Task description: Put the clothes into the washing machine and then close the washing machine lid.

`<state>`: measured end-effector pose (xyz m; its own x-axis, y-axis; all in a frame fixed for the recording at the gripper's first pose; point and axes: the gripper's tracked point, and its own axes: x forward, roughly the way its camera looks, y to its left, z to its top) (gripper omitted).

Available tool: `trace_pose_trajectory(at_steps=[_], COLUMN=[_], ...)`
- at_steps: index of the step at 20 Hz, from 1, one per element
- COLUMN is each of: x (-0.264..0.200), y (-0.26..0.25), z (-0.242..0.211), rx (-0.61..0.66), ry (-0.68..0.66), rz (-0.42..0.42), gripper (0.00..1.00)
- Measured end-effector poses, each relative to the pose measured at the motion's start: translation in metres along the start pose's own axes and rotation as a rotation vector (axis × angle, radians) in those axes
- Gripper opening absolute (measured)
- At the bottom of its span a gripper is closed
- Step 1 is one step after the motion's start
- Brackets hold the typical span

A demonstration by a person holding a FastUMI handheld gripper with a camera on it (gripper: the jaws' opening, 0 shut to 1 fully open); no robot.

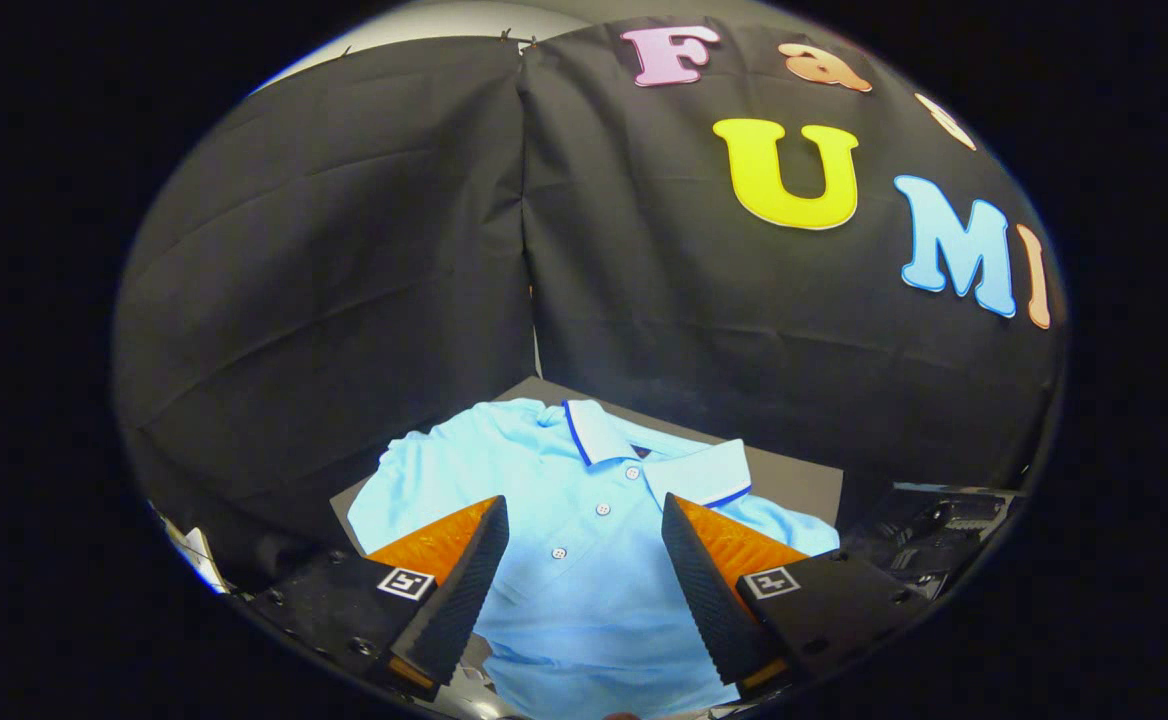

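A light blue polo shirt [554, 500] lies flat on a dark grey table [794, 480], its white collar with a blue stripe pointing away from me and its button placket running between my fingers. My gripper [584, 515] hovers over the shirt's chest, open, with a wide gap between the fingers and nothing held. One sleeve spreads out beyond the left finger, and the other lies behind the right finger.
Black cloth walls [344, 280] close in behind the table and on its left, meeting at a corner just past the collar. Dark equipment [944, 530] sits beside the table to the right of the right finger.
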<state>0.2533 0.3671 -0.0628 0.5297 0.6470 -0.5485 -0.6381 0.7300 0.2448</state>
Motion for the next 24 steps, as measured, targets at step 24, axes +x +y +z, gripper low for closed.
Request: trace_pose_trajectory(at_steps=[24], x=[0.042], y=[0.006], z=[-0.036], rx=[-0.007], ry=[0.222], rz=[-0.051], gripper=[0.62])
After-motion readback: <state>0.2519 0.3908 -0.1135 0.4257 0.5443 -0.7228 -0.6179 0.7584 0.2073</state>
